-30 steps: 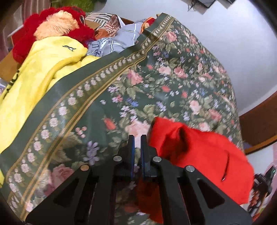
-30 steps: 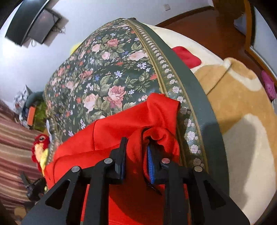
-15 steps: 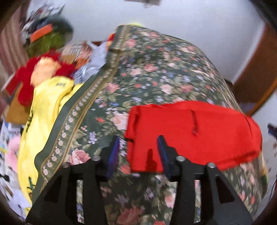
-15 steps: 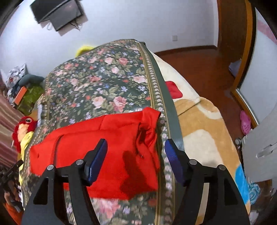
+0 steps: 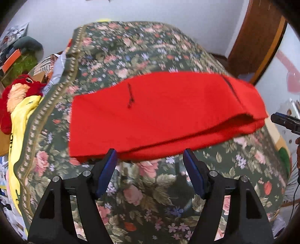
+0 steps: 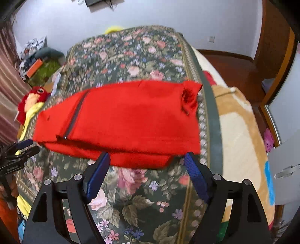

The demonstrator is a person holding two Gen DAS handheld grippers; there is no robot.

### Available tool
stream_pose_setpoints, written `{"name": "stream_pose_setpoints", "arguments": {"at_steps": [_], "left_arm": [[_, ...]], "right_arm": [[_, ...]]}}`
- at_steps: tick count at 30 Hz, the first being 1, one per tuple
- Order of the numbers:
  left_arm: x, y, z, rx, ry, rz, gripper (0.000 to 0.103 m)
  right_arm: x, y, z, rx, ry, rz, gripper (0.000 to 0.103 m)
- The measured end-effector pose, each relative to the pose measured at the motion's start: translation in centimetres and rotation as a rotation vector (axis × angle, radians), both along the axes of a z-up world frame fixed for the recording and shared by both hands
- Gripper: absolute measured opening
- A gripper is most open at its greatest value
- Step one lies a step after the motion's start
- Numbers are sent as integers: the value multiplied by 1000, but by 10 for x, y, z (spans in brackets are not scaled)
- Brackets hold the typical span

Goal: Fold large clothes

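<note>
Nearest the lens, the left tool (image 5: 150, 159) stands released, its blue pads (image 5: 107, 169) spread wide with nothing between them; its jaws have just been opening, and only the floral bedspread (image 5: 142, 197) shows through the gap. The right tool (image 6: 146, 163) is likewise released and empty, its jaws also having just been opening, with its pads (image 6: 195, 172) clear of the cloth. Each tool is visible at the edge of the other's view, one at either end of the cloth.

Just beyond both sets of tips lies the red garment (image 5: 159, 110), folded into a long band across the bed, its near edge showing stacked layers. A dark zip (image 6: 75, 114) runs across one end, and a bunched lump of fabric (image 6: 189, 97) sits at the opposite end near the bedspread's patterned border.

Judged from this layout, the step in hand is the release after a fold and the setting up of the next one. To do it well, the tools should clear the layers without dragging them, the bunched end should be flattened first, and each tool should take all layers at one short end so the band folds evenly onto itself.

Farther left, a yellow cloth (image 5: 20, 120) and a red plush toy (image 5: 16, 97) lie beside the bed; the wall (image 6: 150, 16) stands behind.
</note>
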State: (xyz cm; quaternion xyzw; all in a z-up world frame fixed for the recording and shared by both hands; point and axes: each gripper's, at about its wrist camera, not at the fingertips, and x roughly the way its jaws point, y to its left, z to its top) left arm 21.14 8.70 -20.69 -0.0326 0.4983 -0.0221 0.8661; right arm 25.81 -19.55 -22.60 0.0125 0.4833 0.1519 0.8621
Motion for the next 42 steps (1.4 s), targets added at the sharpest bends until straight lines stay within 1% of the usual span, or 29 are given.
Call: {"name": "stream_pose_setpoints", "arguments": {"at_steps": [4,6,7,10,14,16,18,21,23,28,31,33,36,38,42], "left_arm": [[10,-5,-20,38,40,-4,71],[18,0,-31,72,69,32,71],[20,1,-34,72,77,41,71],[28,16,-44,26,94,87,71],[32,32,-49,-40,93,131,71],[34,38,-53,-51,94,146,72],[37,41,-56,-56,98,154,74],[41,45,-56,-64,94,163,75],[45,48,-52,-60,83,169,75],[63,57,-30,-2,26,173,75],[78,69,-15,-3,-14,183,75],[89,76,-6,24,-35,195,75],[111,89,3,61,-61,219,75],[127,100,3,84,-50,245,75],[155,124,3,127,-27,317,75]], "right_arm": [[4,7,-10,-47,-7,-5,79],[8,10,-13,-70,-10,-6,79],[10,12,-16,-82,-7,-5,79],[14,18,-24,-118,-10,-2,79],[16,28,-40,-176,-12,5,79],[17,35,-47,-197,3,26,79],[17,41,-49,-221,-13,40,79],[19,47,-42,-254,-56,63,79],[22,51,-34,-273,-103,76,79],[41,62,-17,-335,-206,101,79],[56,67,-6,-343,-258,111,79],[70,68,2,-339,-278,102,79],[94,66,12,-306,-278,70,79],[117,60,19,-273,-255,22,79],[140,46,32,-201,-221,-68,79]]}}
